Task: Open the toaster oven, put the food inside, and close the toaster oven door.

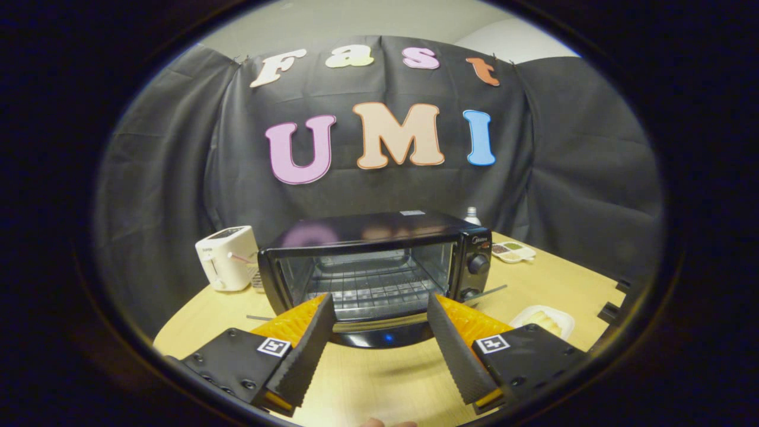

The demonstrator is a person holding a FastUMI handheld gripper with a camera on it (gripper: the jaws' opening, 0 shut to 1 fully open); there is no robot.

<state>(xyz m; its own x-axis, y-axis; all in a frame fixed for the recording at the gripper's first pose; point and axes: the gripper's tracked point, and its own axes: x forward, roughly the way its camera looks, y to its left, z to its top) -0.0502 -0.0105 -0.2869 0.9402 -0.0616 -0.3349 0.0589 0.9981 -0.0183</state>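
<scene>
Pale wood formed the table (pixel 379 379) inside the black-draped booth. Just ahead of the gripper (pixel 379 305) stood the black toaster oven (pixel 379 273), its glass door folded down toward the fingers and the wire rack inside bare. The fingers stood wide apart, holding nothing. Off beyond the right finger a white plate (pixel 542 323) with pale food lay on the table, and beyond the left finger, beside the oven, sat a white toaster (pixel 227 258).

Tongs (pixel 379 332): ridged fingers, black screwed mounts with square markers.
</scene>
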